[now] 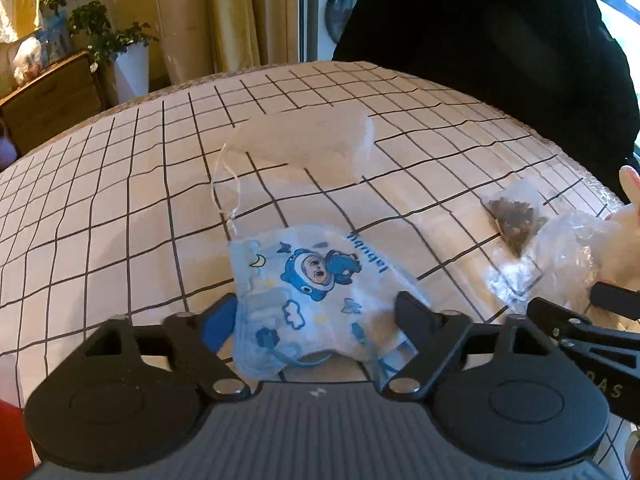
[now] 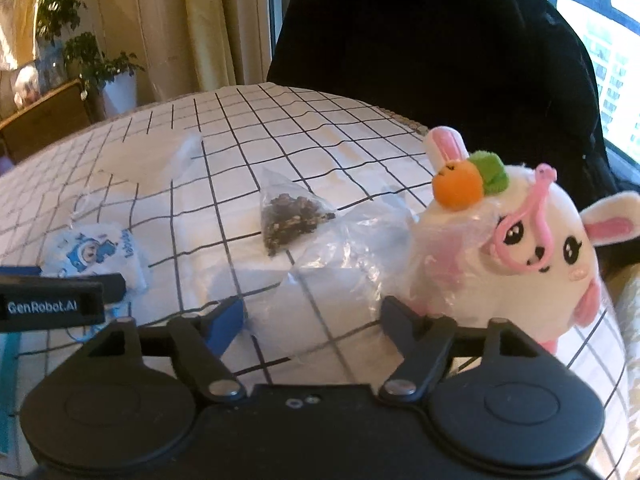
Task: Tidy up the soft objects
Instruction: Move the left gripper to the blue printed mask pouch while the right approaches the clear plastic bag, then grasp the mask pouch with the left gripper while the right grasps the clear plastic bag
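Observation:
A child's face mask with blue cartoon prints lies on the checked cloth. It fills the gap of my left gripper, both pads bearing on its edges, and it bows slightly. A white bunny plush with an orange pompom stands at the right, partly wrapped in a clear plastic bag. My right gripper is open over that bag, its right finger beside the plush's base. A small clear sachet of dark bits lies just beyond. The mask and my left gripper also show at the left of the right wrist view.
A pale translucent block with a thin string rests farther back on the cloth. A person in black stands behind the table, a fingertip near the plush. A wooden cabinet and potted plants stand at the back left.

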A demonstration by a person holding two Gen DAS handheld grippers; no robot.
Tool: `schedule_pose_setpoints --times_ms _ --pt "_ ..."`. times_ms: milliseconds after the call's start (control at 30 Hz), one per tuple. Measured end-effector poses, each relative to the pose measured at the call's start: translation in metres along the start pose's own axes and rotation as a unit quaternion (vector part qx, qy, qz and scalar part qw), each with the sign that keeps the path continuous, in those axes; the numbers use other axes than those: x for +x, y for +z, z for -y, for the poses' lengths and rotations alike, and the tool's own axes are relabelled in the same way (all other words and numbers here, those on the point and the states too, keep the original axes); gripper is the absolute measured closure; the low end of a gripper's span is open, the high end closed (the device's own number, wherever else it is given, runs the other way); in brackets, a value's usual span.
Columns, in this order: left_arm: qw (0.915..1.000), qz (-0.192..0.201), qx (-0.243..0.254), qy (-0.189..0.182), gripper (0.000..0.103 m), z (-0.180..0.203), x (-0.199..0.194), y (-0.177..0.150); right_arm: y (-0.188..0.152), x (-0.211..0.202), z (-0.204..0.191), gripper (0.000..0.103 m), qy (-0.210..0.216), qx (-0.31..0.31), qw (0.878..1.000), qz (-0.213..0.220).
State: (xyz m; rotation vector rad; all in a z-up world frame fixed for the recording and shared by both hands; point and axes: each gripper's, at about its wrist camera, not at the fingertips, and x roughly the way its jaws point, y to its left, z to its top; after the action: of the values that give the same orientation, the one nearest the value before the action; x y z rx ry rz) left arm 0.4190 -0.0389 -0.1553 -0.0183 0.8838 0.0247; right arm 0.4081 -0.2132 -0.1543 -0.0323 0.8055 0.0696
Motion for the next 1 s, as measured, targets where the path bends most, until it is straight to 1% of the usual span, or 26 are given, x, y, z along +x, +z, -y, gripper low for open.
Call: schedule_pose_setpoints --times_ms 33,67,100,133,167,200,233,267,333,433,500,700,867,1000 --pt "1.0000 0.001 0.000 -0.001 0.028 0.001 0.000 0.000 -0.001 -0.001 0.000 0.034 0.002 -0.002 1.000 0.002" --pt "1.0000 0.003 0.002 -0.002 0.036 0.001 -0.001 0.001 -0.002 -0.002 0.000 0.036 0.002 -0.004 1.000 0.003" --pt "1.0000 0.005 0.005 -0.007 0.040 0.003 -0.002 0.001 -0.002 -0.003 0.000 0.039 0.002 -0.007 1.000 0.005" --pt "0.9999 0.006 0.009 -0.010 0.048 0.004 -0.003 0.001 -0.002 -0.004 -0.001 0.045 0.004 -0.011 1.000 0.008" --pt "0.9998 0.007 0.013 -0.015 0.060 0.005 -0.004 0.001 -0.002 -0.004 -0.002 0.052 0.006 -0.016 1.000 0.009" --pt "0.9997 0.008 0.015 -0.020 0.066 0.007 -0.004 0.002 -0.003 -0.005 -0.003 0.057 0.012 -0.020 1.000 0.010" --pt "0.9995 0.007 0.017 -0.024 0.074 0.008 -0.005 0.002 -0.003 -0.006 -0.004 0.065 0.015 -0.024 1.000 0.011" --pt "0.9995 0.006 0.018 -0.026 0.079 0.010 -0.006 0.002 -0.003 -0.007 -0.005 0.076 0.017 -0.026 0.999 0.012" --pt "0.9993 0.004 0.017 -0.032 0.085 0.011 -0.007 0.002 -0.004 -0.009 -0.004 0.088 0.022 -0.027 0.999 0.013" --pt "0.9992 0.003 0.013 -0.036 0.089 0.010 -0.010 0.000 -0.004 -0.014 0.001 0.098 0.035 -0.019 0.999 0.015" --pt "0.9993 0.002 0.009 -0.037 0.090 0.008 -0.013 -0.001 -0.005 -0.016 0.005 0.101 0.041 -0.015 0.999 0.018" --pt "0.9992 0.007 0.001 -0.041 0.091 0.004 -0.026 -0.003 -0.006 -0.038 0.009 0.102 0.061 -0.018 0.997 0.033" --pt "0.9989 0.015 -0.005 -0.044 0.092 -0.003 -0.043 -0.003 -0.007 -0.066 0.013 0.103 0.073 -0.025 0.995 0.063" --pt "0.9983 0.023 -0.014 -0.052 0.092 -0.009 -0.061 -0.003 -0.005 -0.088 0.016 0.103 0.088 -0.019 0.993 0.079"
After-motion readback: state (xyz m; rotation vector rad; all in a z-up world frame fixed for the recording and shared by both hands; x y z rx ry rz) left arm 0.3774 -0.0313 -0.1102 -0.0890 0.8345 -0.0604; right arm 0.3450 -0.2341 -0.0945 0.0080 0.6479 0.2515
